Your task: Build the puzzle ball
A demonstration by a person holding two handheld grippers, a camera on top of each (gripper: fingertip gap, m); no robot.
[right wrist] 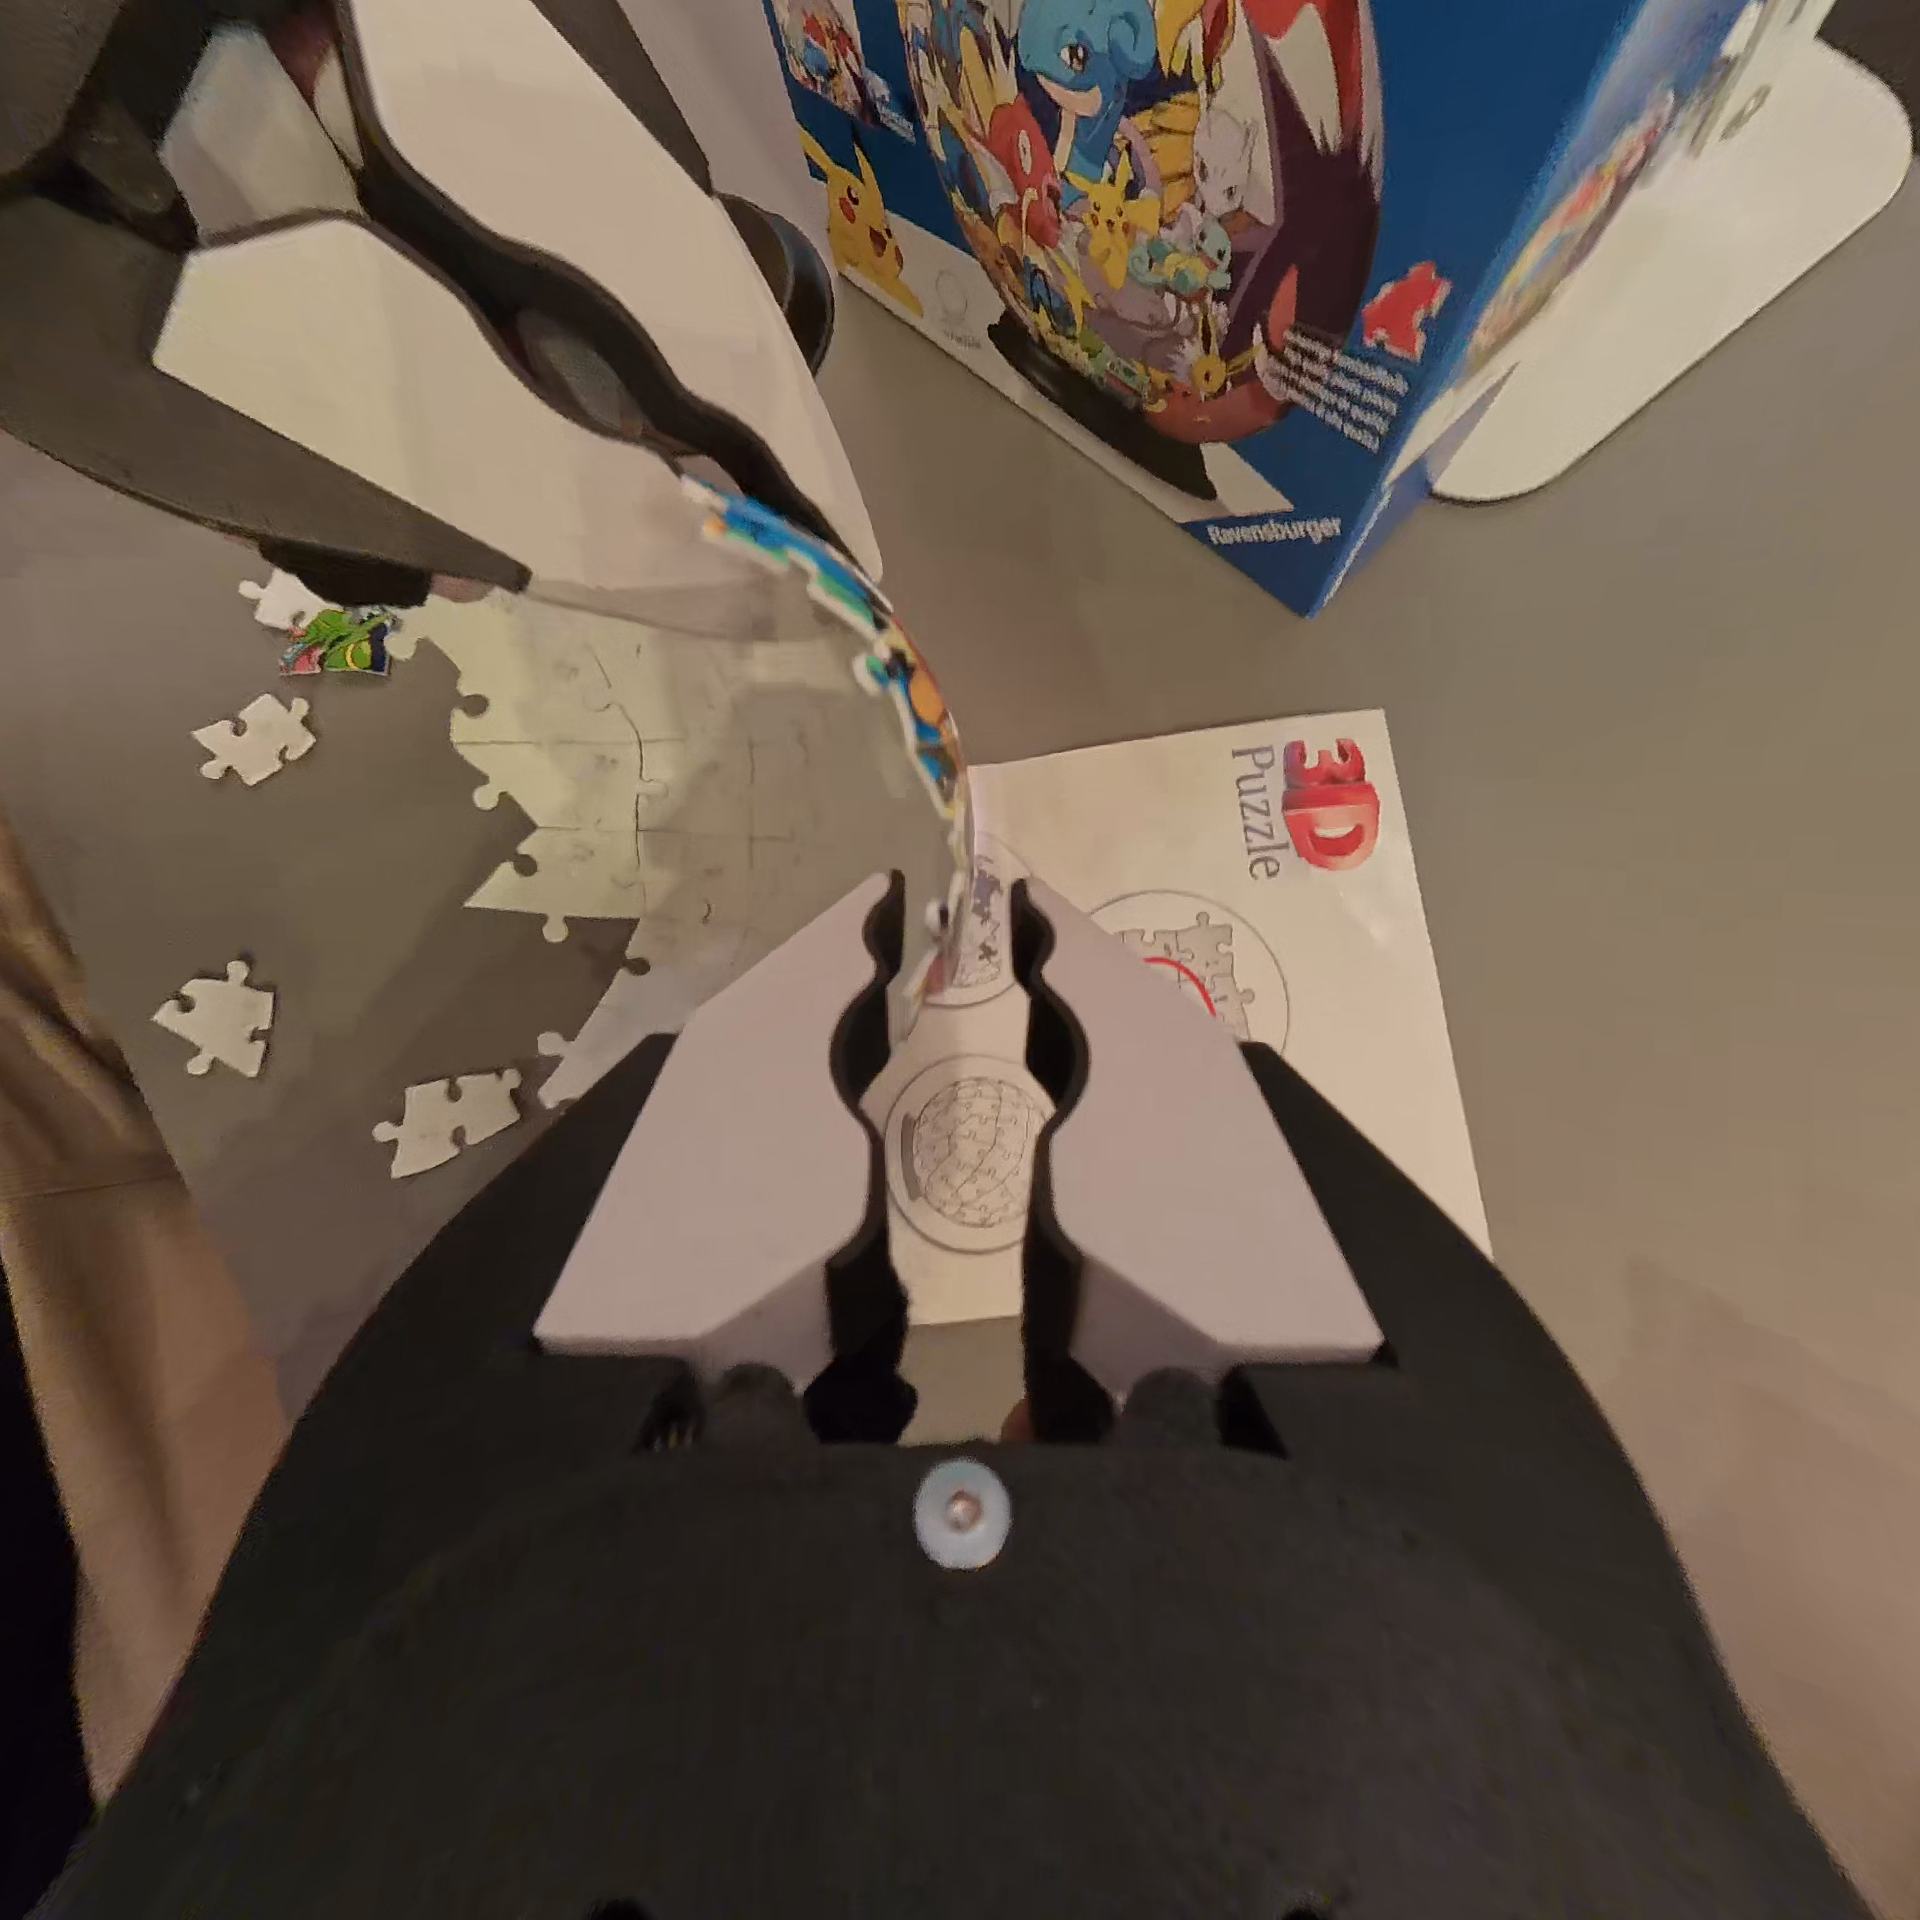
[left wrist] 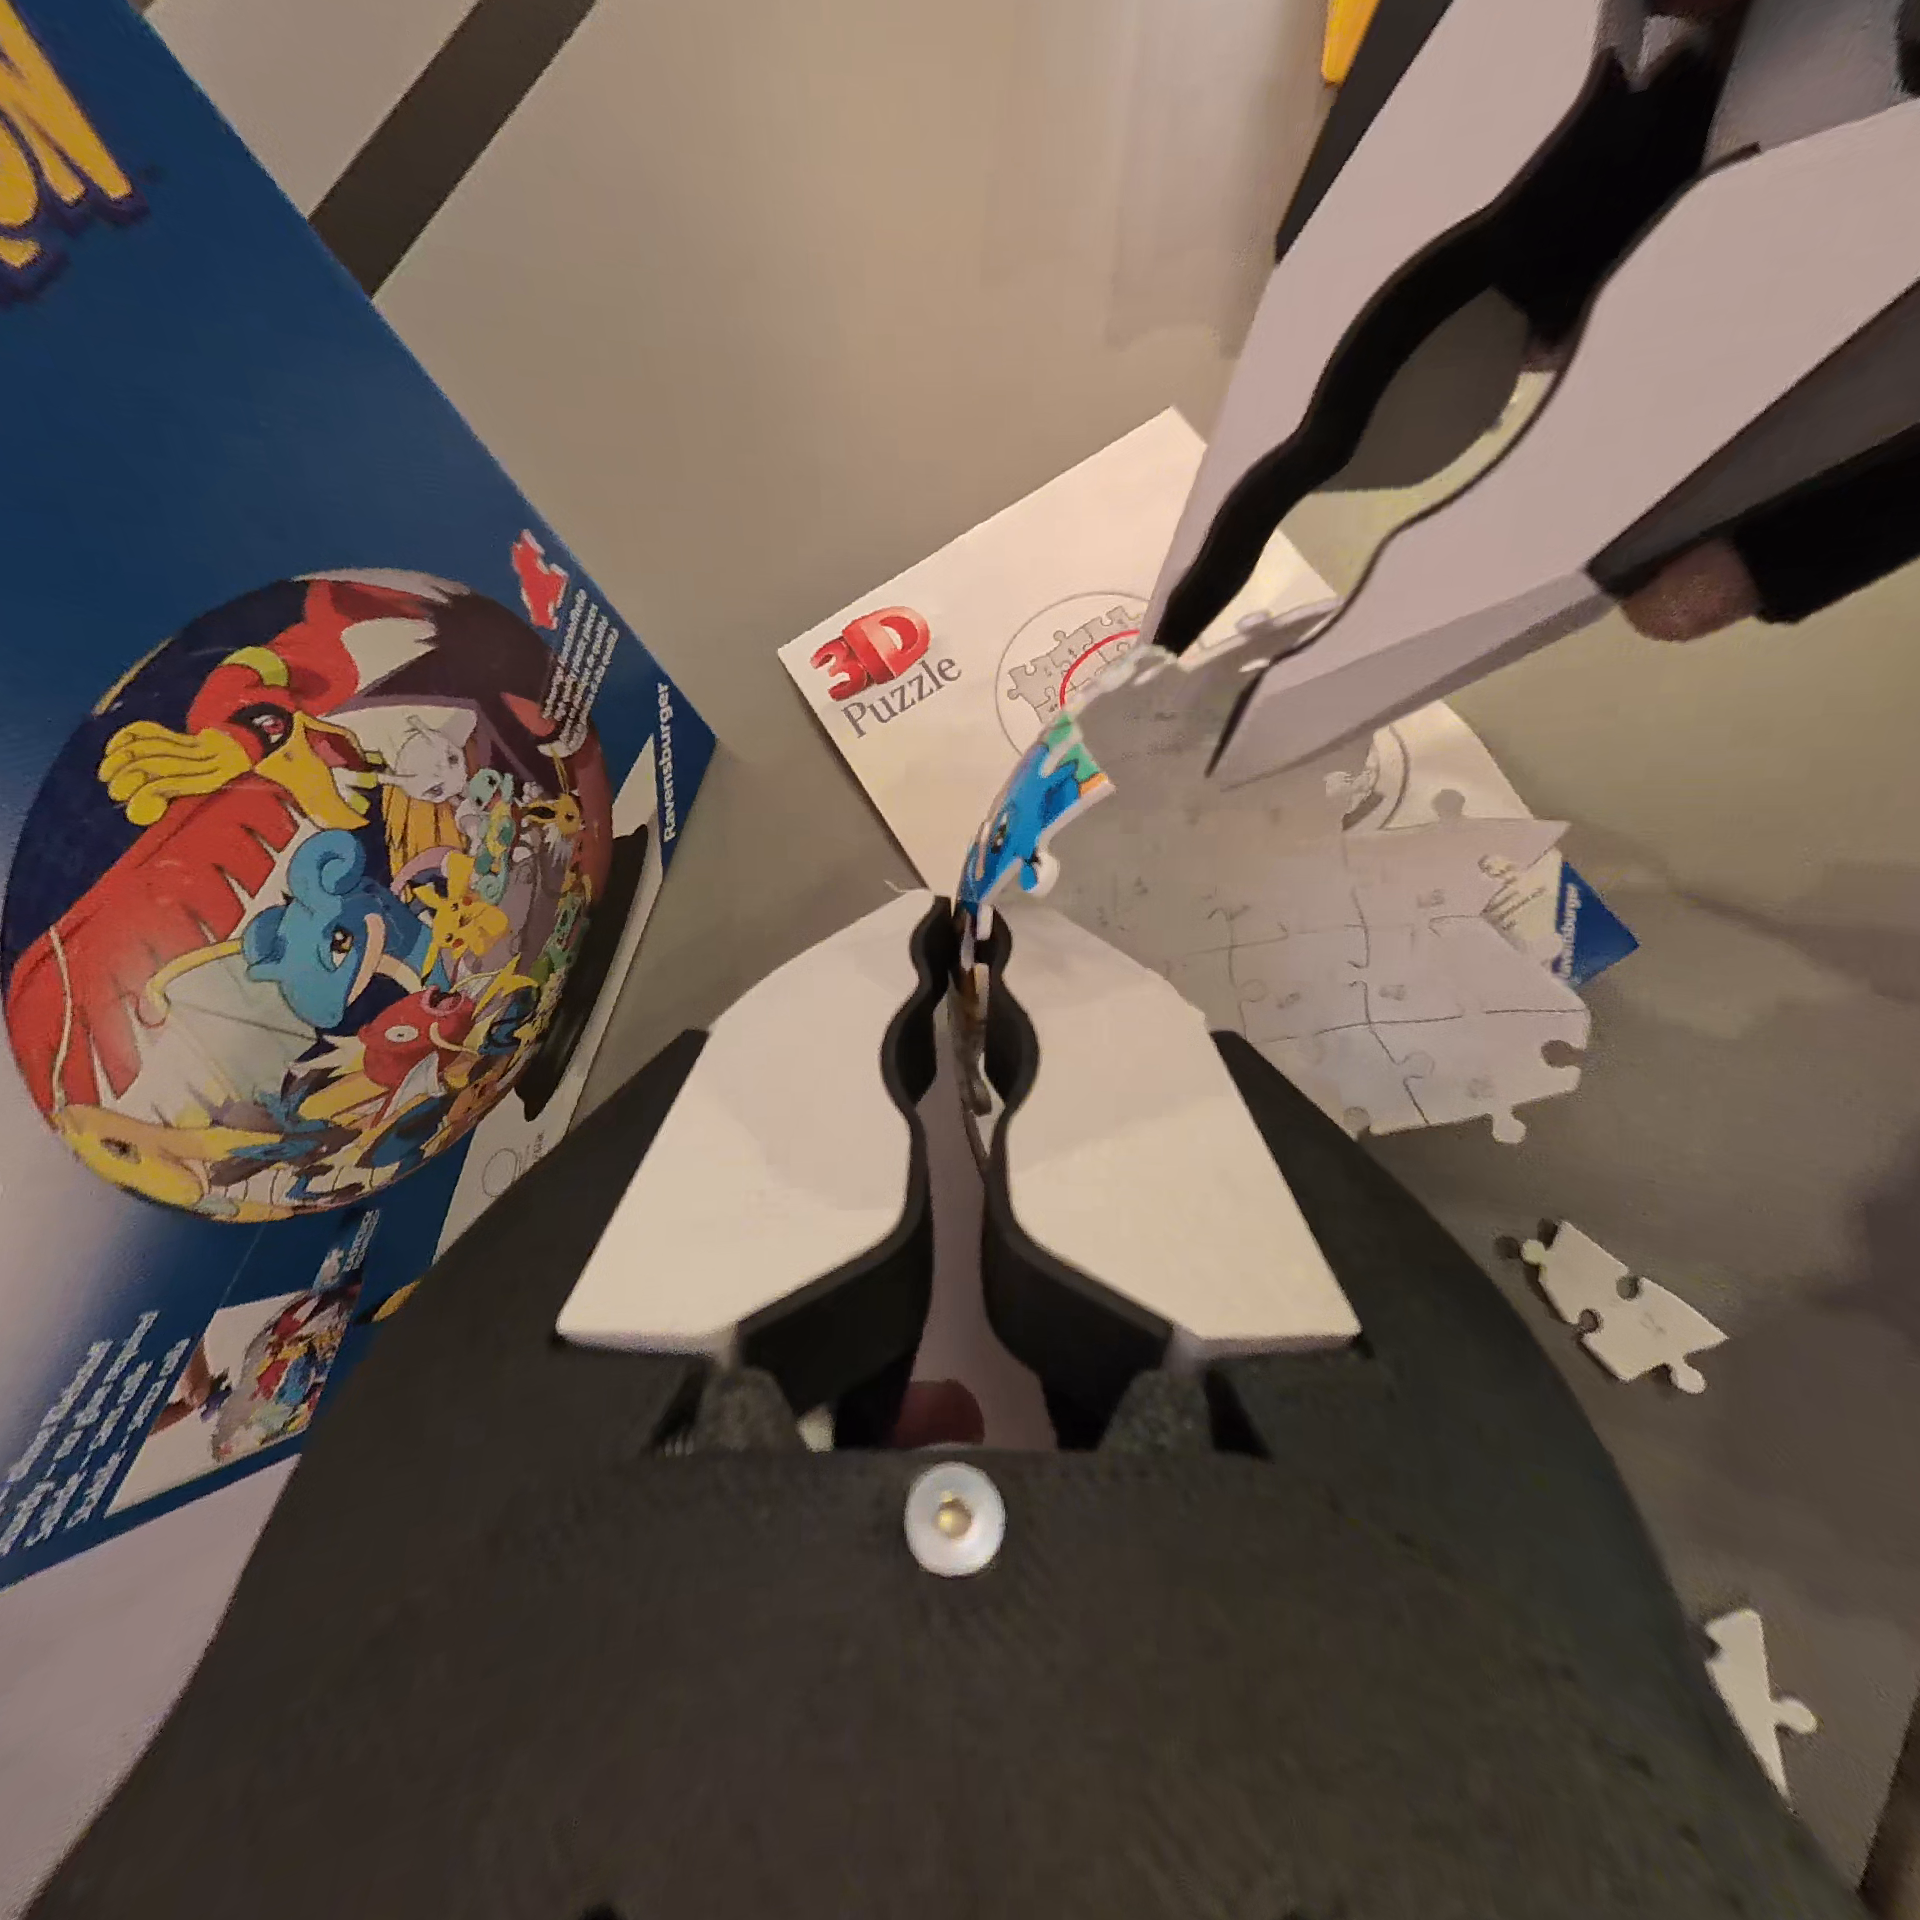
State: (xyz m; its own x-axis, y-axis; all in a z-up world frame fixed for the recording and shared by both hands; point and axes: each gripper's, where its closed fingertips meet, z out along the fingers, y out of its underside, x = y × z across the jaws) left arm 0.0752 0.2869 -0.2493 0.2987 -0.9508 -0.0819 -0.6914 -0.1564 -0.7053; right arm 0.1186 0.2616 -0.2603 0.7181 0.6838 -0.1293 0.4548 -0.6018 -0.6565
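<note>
Left wrist view showed the left tongs (left wrist: 971, 925) shut tight on the edge of the shell (left wrist: 1299, 935), the part-built ball made of many joined pieces. It was lifted above the desk (left wrist: 831, 312) and curved like a bowl. Its inside was plain white and dull, with little knobs and holes along a bumpy rim. A thin strip of bright blue picture showed on its outer side. The right tongs (left wrist: 1195, 707) came in from the top corner and pinched the rim too. I think the shell could pop apart here, because the two tongs might pull or twist different ways and the thin pieces only click together. A loose piece (left wrist: 1616, 1304) lay white side up on the desk. The box (left wrist: 343, 520) was blue, smooth card with a round ball picture on it.

Right wrist view showed the right tongs (right wrist: 961, 904) with a small gap between the tips, and the shell (right wrist: 623, 790) edge sat in that gap, so they looked closed on it. The left tongs (right wrist: 769, 499) bit the far rim. If the grip were too soft, the shell could slip out and fall. The paper sheet (right wrist: 1351, 1039) lay flat below, white and thin. More loose white pieces (right wrist: 255, 738) sat on the grey desk, and one small colourful bit (right wrist: 338, 644) lay picture side up.
</note>
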